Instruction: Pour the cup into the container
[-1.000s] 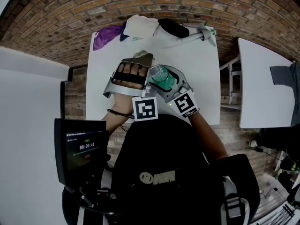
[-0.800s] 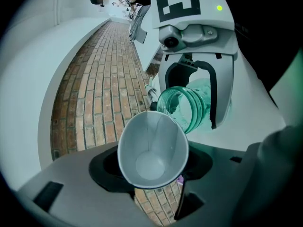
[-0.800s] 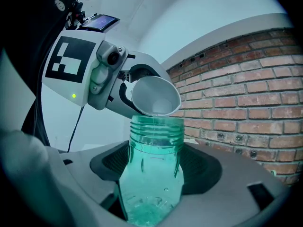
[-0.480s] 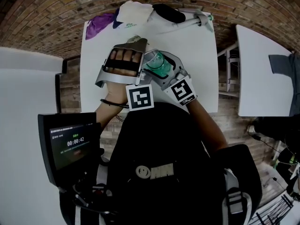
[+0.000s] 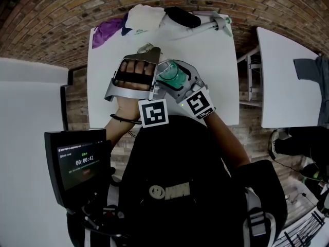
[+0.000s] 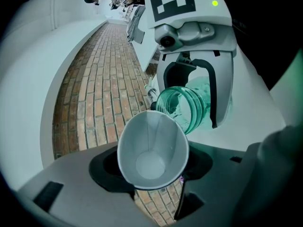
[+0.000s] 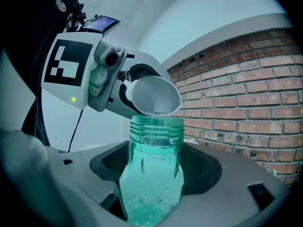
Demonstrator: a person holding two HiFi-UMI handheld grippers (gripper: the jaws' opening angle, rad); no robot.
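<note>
Green-tinted clear plastic bottle (image 5: pixel 175 78) with a wide threaded neck, seen in the head view over the middle of the white table (image 5: pixel 216 60) and clamped in the right gripper (image 5: pixel 172 71). Just to its left, the left gripper (image 5: pixel 145 53), close against the bottle. Hard to tell the cup apart from this height.

In the left gripper view, a white cone-shaped paper cup (image 6: pixel 152 155), pinched between the two jaws and pressed slightly oval. Inside open to the camera down to the round bottom, with no liquid visible there. Rim just beside the mouth of the bottle.

In the right gripper view, jaws closed on the lower body of the bottle. Bottle upright, long axis vertical, neck up. Cup directly above the neck, with the lowest part of the rim over the opening, touching it or nearly so; impossible to say which. Cup tipped well over, long axis slanting down from bottom to mouth, mouth toward the bottle's neck, bottom up toward the left gripper.

Judged from this, pouring nearly or fully done, with the cup seemingly empty and drops low on the bottle's wall. Probably left to do: letting the last drops fall, turning the cup upright, drawing the two apart.
</note>
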